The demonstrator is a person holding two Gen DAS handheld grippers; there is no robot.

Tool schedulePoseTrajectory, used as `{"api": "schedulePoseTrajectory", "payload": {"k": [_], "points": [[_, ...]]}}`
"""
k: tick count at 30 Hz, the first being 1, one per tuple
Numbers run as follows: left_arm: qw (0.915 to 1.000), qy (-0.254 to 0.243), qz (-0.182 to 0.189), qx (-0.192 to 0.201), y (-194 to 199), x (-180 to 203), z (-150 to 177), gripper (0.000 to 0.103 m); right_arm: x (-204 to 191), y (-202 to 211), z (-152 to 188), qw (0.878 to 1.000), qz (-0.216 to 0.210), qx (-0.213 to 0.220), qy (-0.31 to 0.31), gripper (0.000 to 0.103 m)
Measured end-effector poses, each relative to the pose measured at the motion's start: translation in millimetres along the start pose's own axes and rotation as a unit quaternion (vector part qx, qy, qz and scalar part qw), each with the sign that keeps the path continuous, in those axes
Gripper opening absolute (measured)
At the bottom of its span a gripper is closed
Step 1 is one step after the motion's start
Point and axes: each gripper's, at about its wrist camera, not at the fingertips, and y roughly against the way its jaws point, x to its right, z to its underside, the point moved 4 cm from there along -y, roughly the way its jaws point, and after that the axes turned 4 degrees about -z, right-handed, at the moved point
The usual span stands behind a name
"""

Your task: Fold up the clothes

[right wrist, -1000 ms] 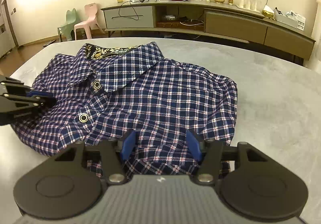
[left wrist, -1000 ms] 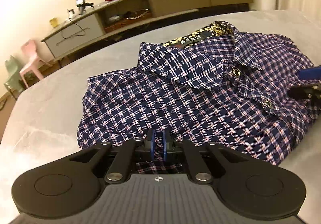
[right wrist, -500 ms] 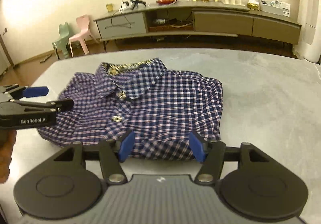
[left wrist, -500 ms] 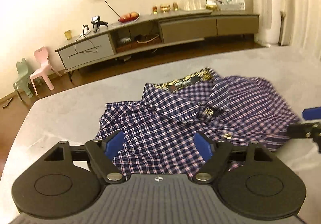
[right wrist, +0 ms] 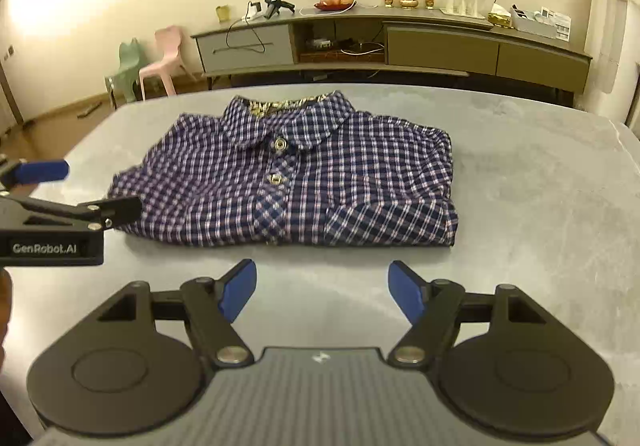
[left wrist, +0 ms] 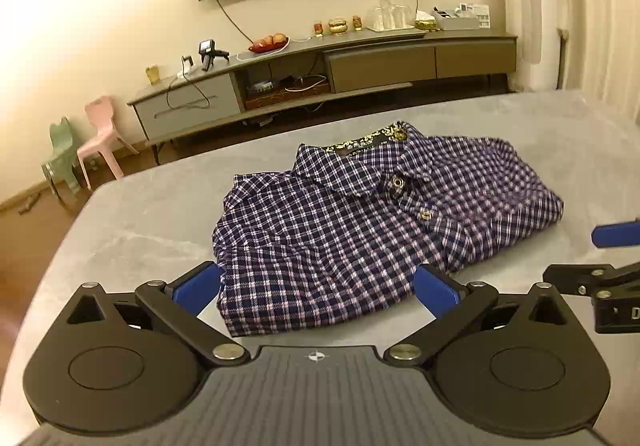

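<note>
A navy and white checked shirt (left wrist: 360, 230) lies folded on the grey table (left wrist: 140, 222), collar and snap buttons facing up. My left gripper (left wrist: 316, 288) hovers over the shirt's near left hem. Its jaws are opening wide and the blue pads (left wrist: 196, 286) touch no cloth. In the right wrist view the shirt (right wrist: 304, 182) lies just beyond my right gripper (right wrist: 322, 288), whose jaws are opening over bare table (right wrist: 540, 186) with nothing between them. Each gripper also shows at the edge of the other's view: the left gripper (right wrist: 76, 190) and the right gripper (left wrist: 600, 256).
Bare tabletop stretches to the right of the shirt and in front of it. Beyond the table's far edge stands a long low sideboard (right wrist: 400, 42) with fruit, glasses and boxes on it. Two small plastic chairs (left wrist: 96, 142) stand by the wall at the left.
Both grippers drew back and rose from the shirt. The left jaws, shut at the near hem a second ago, let go and spread wide. The right jaws widened too. The shirt stayed folded.
</note>
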Motion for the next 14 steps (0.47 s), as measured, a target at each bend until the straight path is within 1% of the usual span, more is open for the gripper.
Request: {"api": "schedulePoseTrajectory", "payload": {"k": [2, 6, 10, 14], "points": [[0.9999, -0.006, 0.011, 0.006, 3.6, 5.2, 5.7, 0.102, -0.6, -4.3, 1.3, 1.0, 0.006, -0.003, 0.002, 0.074], [0.9987, 0.016, 0.039, 0.029, 10.9, 6.5, 12.1, 0.102, 1.6, -18.3, 3.2, 1.0, 0.017, -0.012, -0.008, 0.074], [0.9982, 0.039, 0.037, 0.026, 9.2, 3.7, 11.2, 0.102, 2.6, -30.0, 6.0, 0.999, 0.024, -0.021, -0.011, 0.074], [0.9985, 0.041, 0.033, 0.014, 3.7, 4.9, 11.4, 0.102, 2.2, -32.3, 7.7, 0.999, 0.024, -0.023, -0.001, 0.074]]}}
